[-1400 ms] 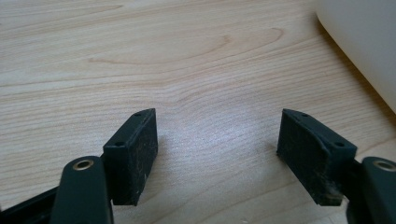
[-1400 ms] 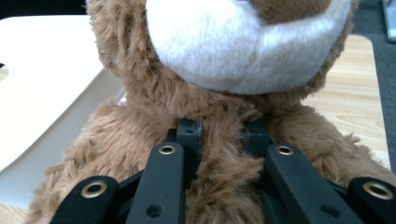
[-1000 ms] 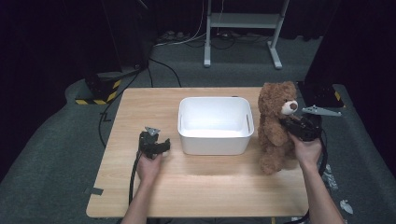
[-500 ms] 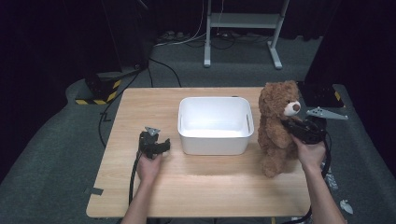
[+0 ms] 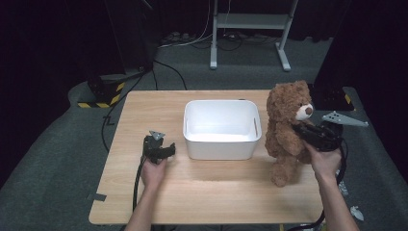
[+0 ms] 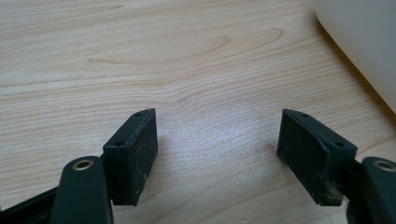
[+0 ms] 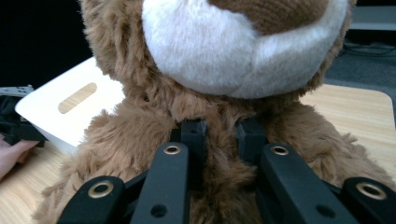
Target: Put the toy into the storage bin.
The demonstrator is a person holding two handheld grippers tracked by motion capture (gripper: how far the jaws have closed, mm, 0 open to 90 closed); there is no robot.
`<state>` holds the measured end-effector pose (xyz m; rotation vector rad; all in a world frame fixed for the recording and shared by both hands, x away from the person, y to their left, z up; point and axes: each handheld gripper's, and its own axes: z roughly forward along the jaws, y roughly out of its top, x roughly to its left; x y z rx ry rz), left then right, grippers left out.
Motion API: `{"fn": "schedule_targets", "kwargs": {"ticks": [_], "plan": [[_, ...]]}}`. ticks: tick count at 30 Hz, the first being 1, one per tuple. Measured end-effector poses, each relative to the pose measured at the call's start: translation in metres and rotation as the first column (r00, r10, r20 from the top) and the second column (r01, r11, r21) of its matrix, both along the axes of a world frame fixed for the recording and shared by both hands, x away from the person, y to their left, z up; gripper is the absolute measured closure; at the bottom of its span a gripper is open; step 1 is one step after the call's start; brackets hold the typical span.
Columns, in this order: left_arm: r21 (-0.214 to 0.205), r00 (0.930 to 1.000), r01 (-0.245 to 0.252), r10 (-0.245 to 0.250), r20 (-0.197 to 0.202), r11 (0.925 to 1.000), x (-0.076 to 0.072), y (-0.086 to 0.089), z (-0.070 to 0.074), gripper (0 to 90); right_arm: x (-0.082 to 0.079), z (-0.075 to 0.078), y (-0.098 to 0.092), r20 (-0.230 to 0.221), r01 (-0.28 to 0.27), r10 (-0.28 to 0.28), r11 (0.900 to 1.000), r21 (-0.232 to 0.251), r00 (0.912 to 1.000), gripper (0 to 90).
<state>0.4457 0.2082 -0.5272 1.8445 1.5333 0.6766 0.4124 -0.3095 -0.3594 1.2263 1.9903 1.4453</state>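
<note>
The right gripper (image 7: 219, 135) was clamped on the teddy bear's (image 5: 287, 126) chest fur, seen close in its own view. The left gripper's (image 6: 217, 154) fingers (image 6: 133, 154) stood apart over bare bench (image 6: 140, 60); the high view placed the white bin (image 5: 222, 127) between them.

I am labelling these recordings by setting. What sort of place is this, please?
Probably a lab or recording studio, not a home. A bare wooden table stands on grey carpet in a dark, black-walled room, cables trail across the floor behind it, and a black-and-yellow hazard-striped base sits beside the table.

teddy bear (image 5: 287, 126): 1 | white bin (image 5: 222, 128): 1 | tongs: 2 – L (image 5: 166, 150), R (image 5: 302, 131) | table (image 5: 144, 115): 1
</note>
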Motion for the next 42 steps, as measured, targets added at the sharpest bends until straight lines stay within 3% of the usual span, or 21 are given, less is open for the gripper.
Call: {"fn": "schedule_targets", "kwargs": {"ticks": [16, 42], "plan": [[0.000, 1.0000, -0.001, 0.001, 0.000, 1.0000, 0.000, 0.000, 0.000, 28.7, -0.005, 0.011, 0.008, 0.029, -0.049, 0.048, 0.9986, 0.018, 0.9984, 78.5], [0.003, 1.0000, 0.002, -0.002, -0.001, 1.0000, 0.000, 0.001, 0.000, 28.7, -0.004, 0.056, 0.039, 0.083, -0.160, 0.158, 0.9869, 0.017, 0.9839, 81.3]]}}
